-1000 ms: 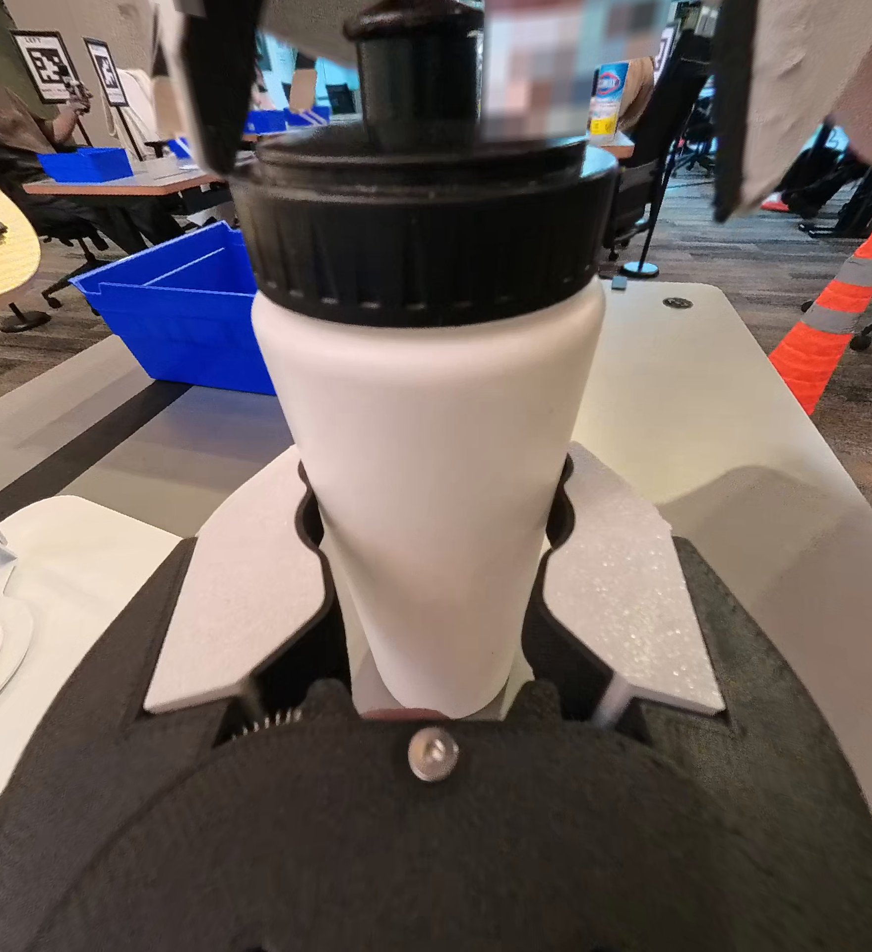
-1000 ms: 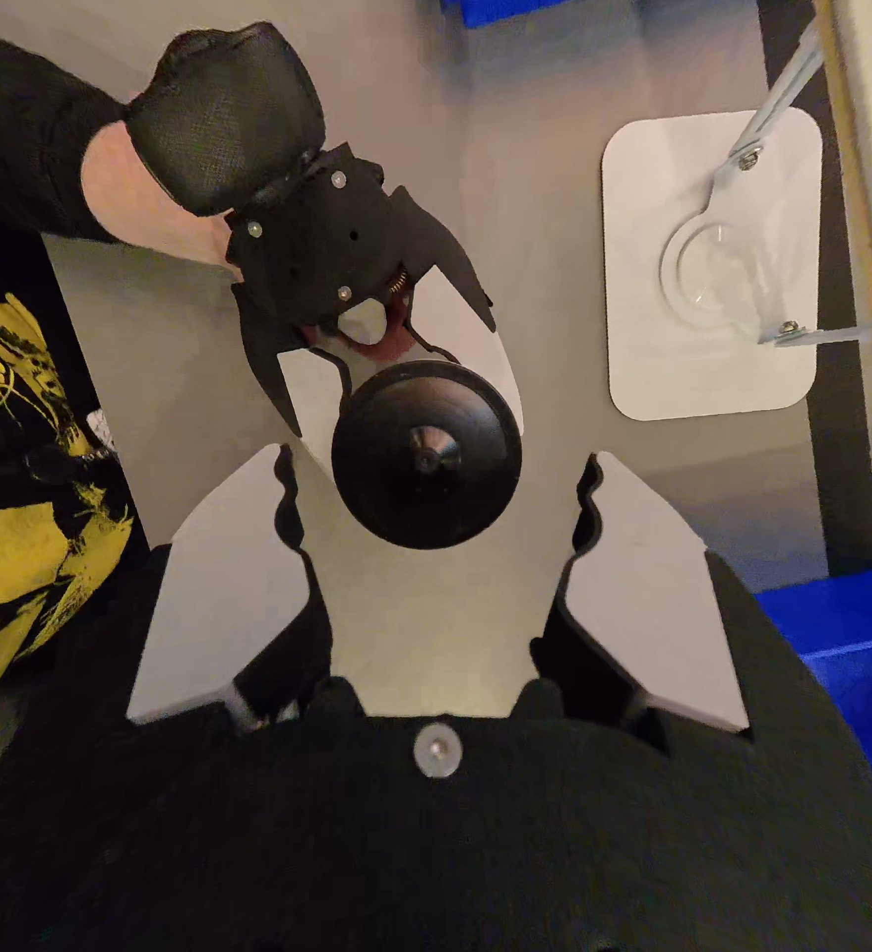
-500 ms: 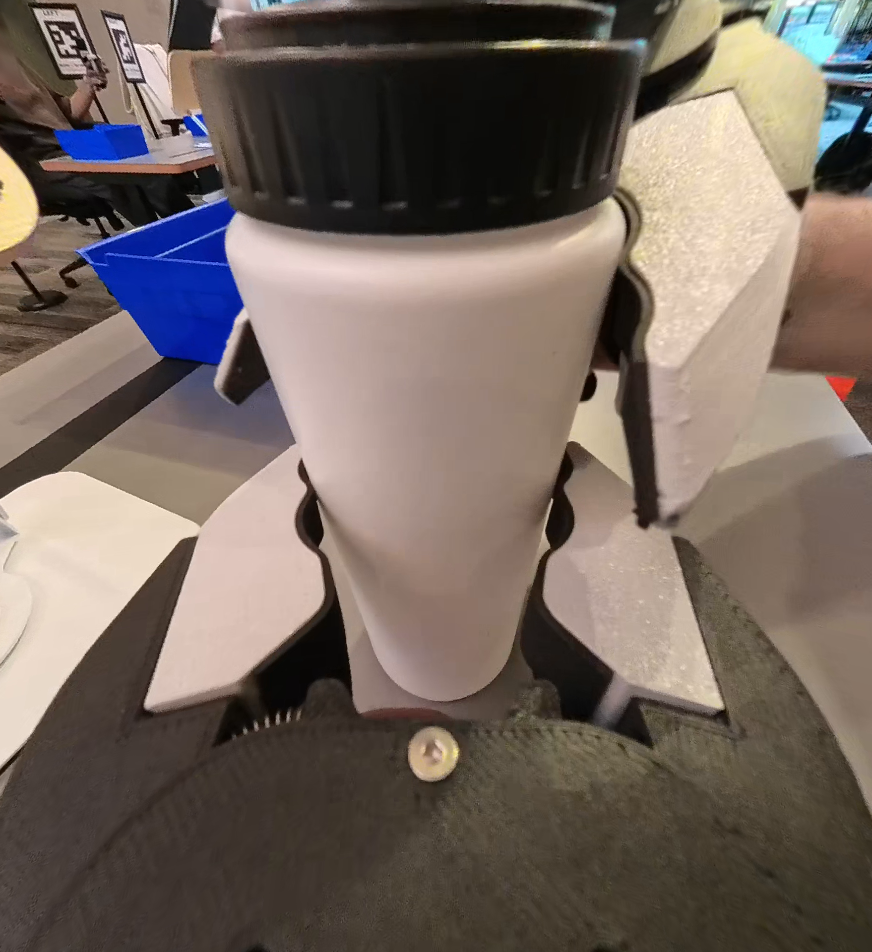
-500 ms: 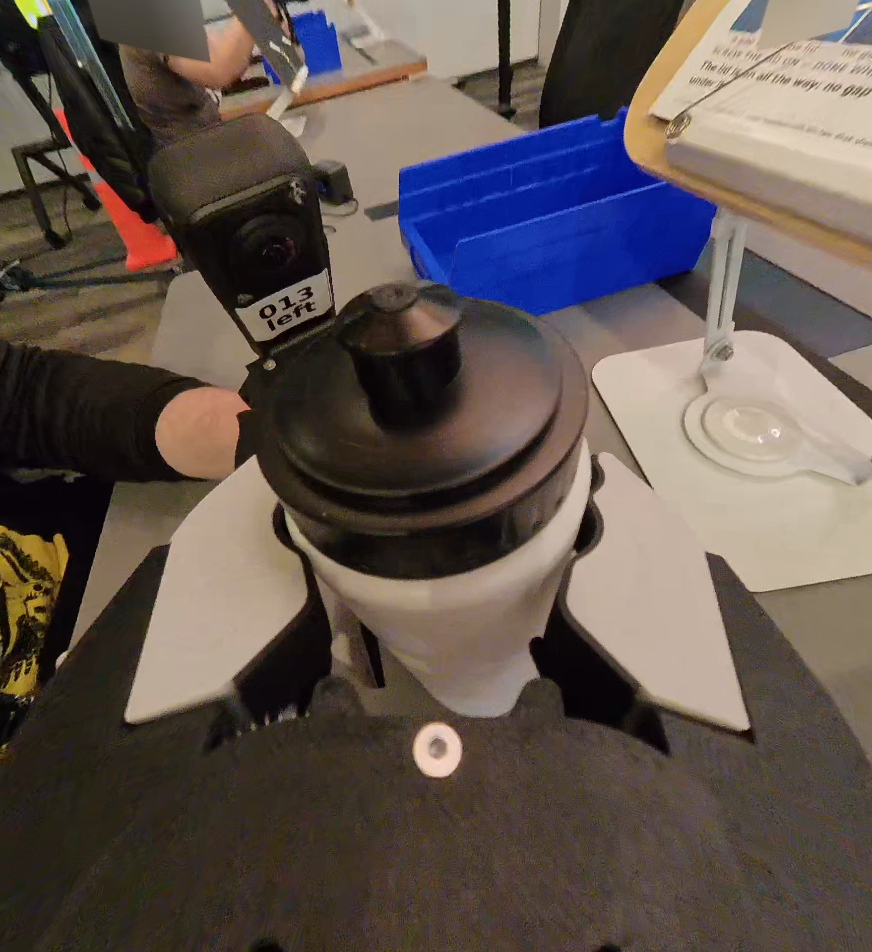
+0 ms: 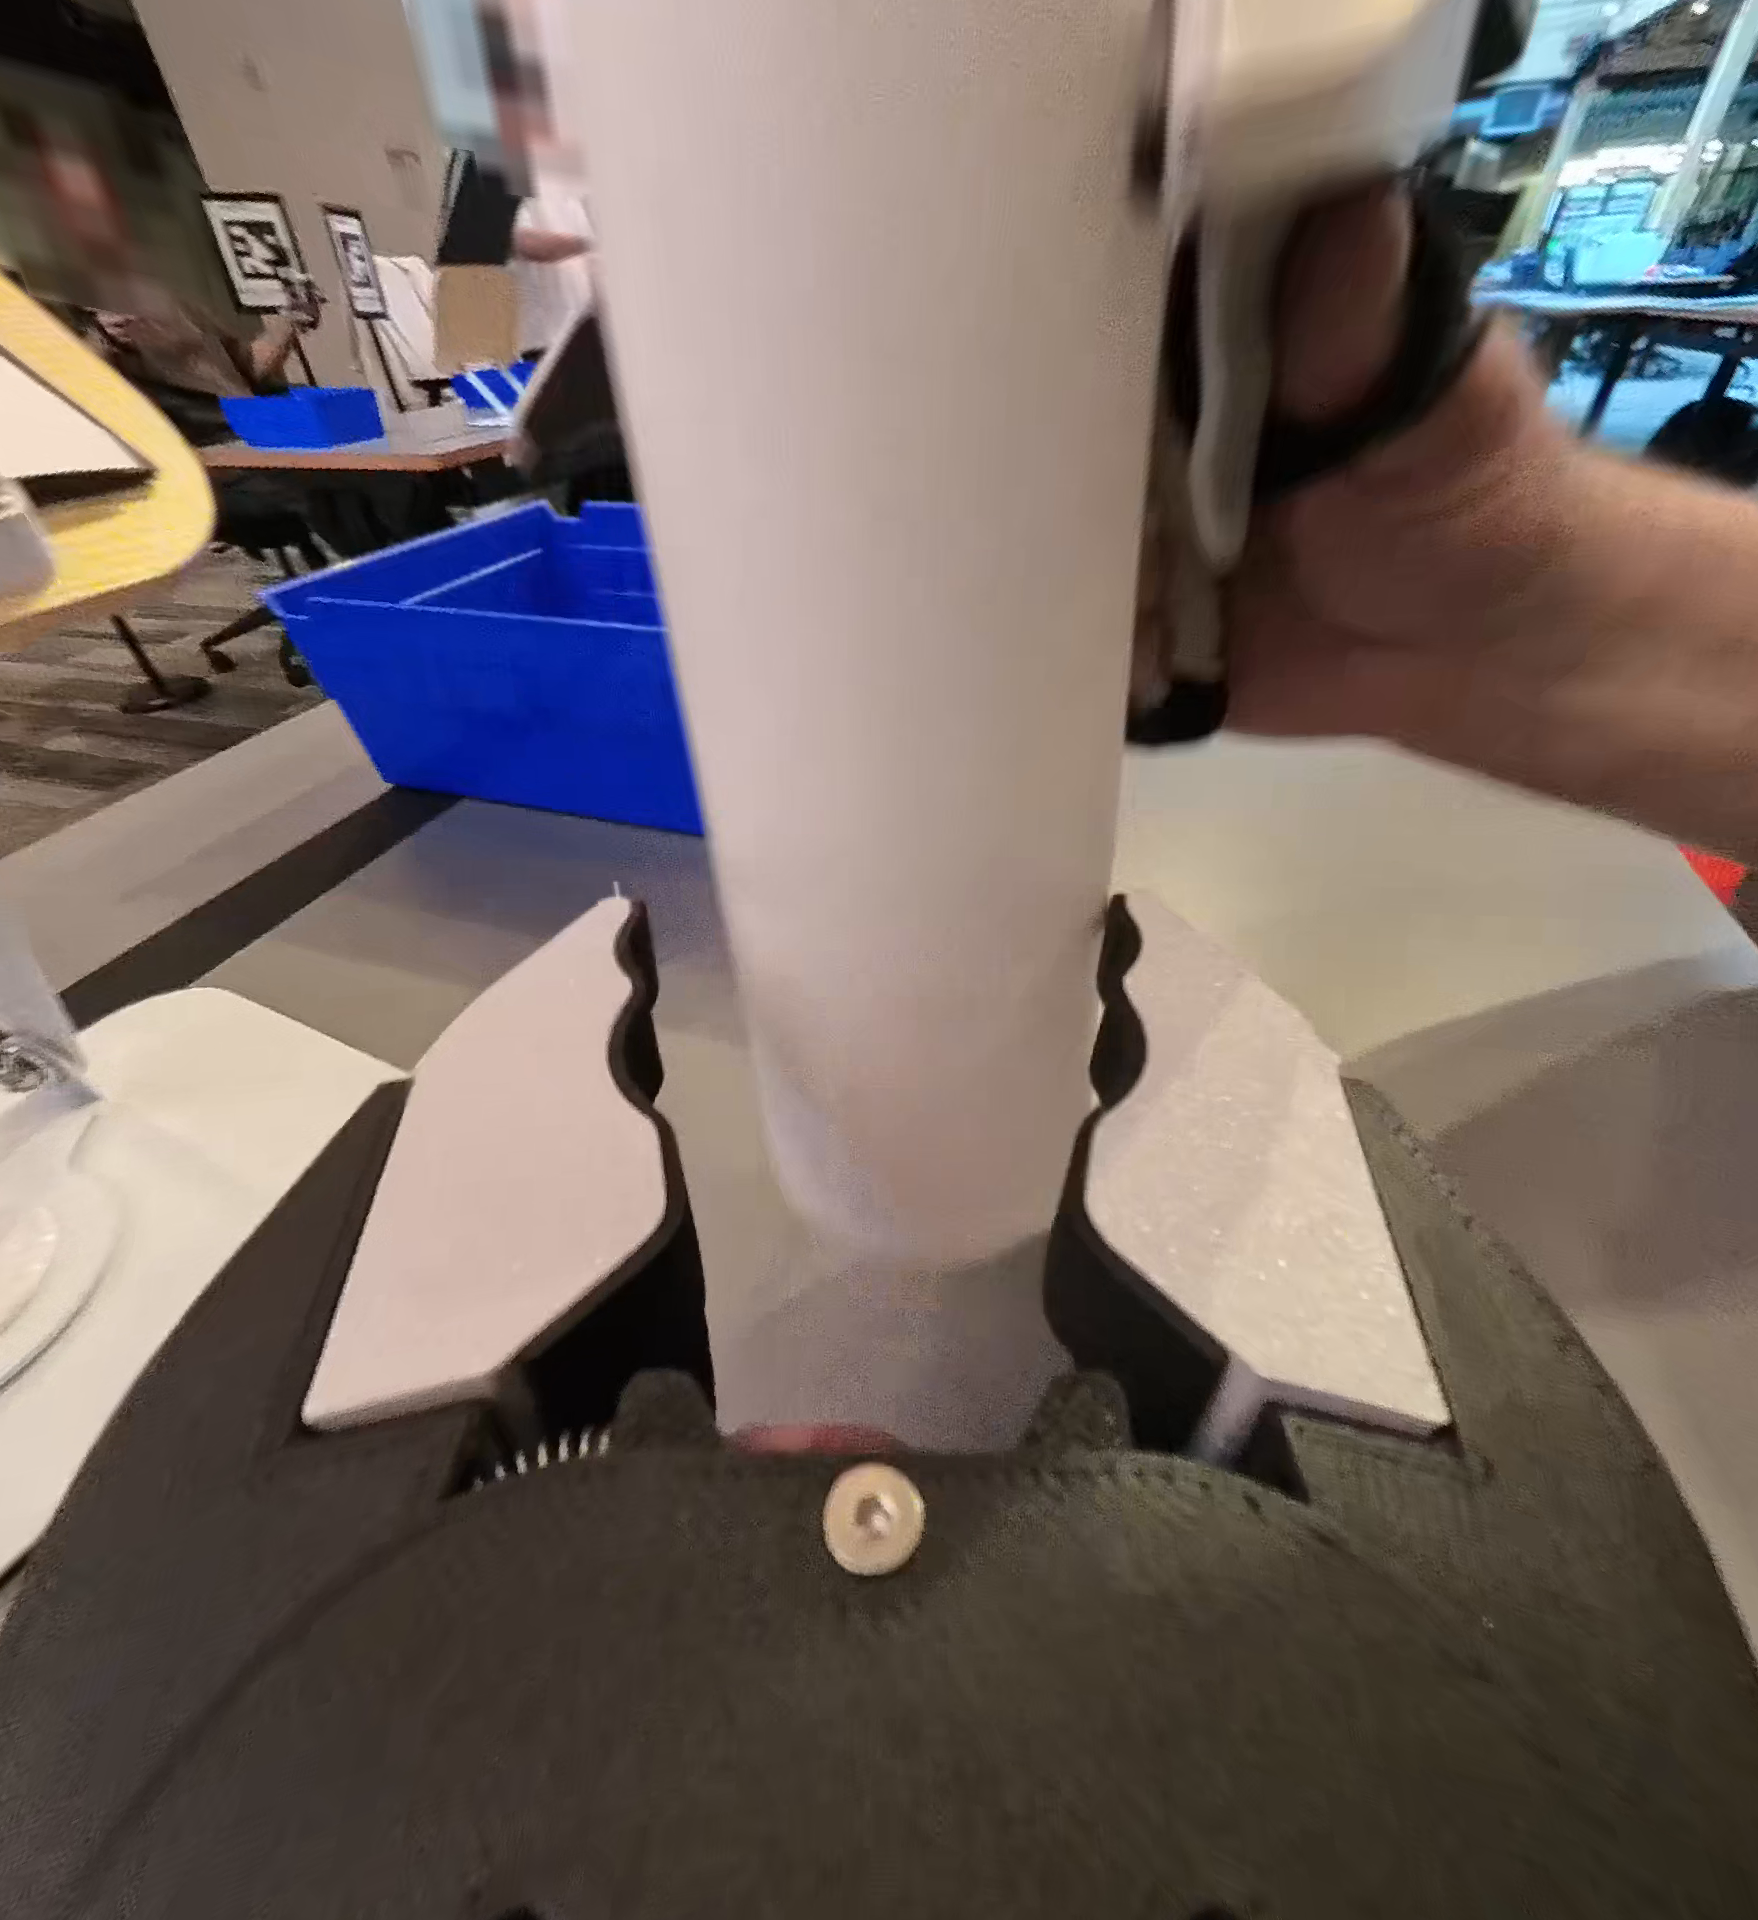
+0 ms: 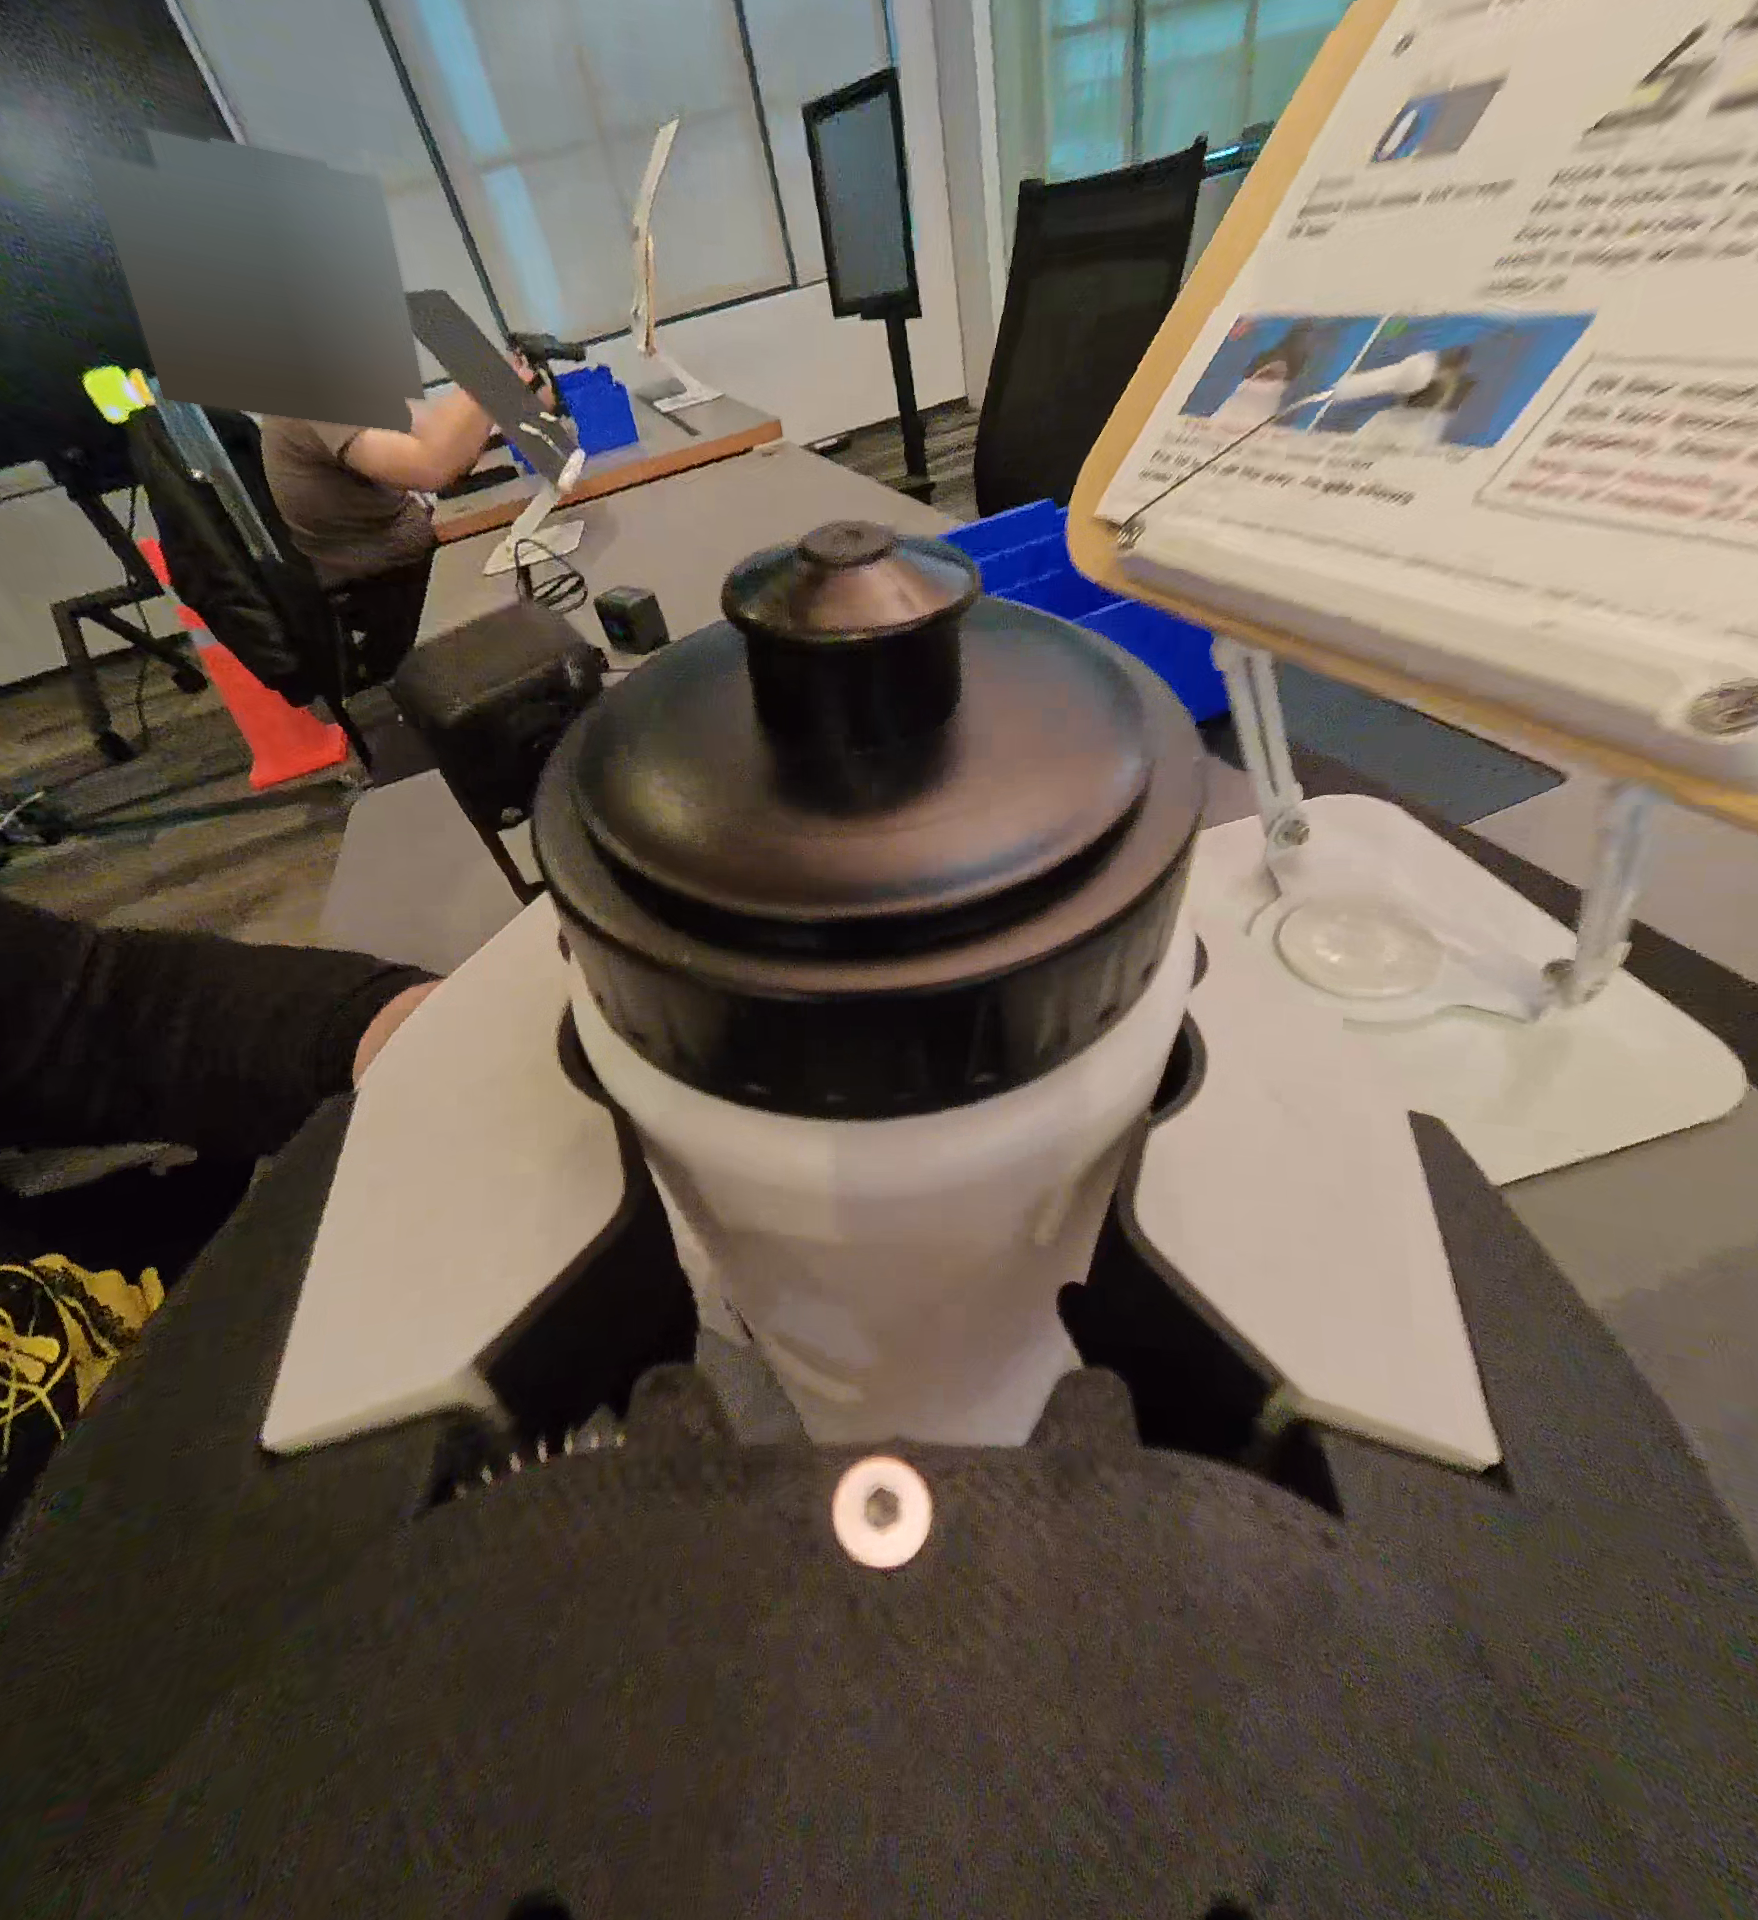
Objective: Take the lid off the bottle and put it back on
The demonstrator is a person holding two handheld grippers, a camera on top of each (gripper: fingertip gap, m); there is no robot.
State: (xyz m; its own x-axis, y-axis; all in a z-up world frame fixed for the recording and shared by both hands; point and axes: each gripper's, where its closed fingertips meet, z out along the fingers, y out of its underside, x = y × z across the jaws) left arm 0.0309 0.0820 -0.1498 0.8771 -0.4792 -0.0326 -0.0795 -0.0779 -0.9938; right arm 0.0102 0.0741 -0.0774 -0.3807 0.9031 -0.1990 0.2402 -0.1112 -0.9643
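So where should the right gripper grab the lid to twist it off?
By the ribbed black skirt of the lid, level from the side, one finger on each flank. Its dome and spout slope; the ribs give grip. The right gripper sits just below, on the white bottle.

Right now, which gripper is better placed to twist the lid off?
Right. The right gripper sits at the bottle's shoulder, just under the black lid, so a short rise should reach it. The left gripper straddles the lower body, with a gap showing, better suited to steadying.

Black gripper (image 5: pixel 880 1091), white jaws, black sleeve (image 6: pixel 127 1029)
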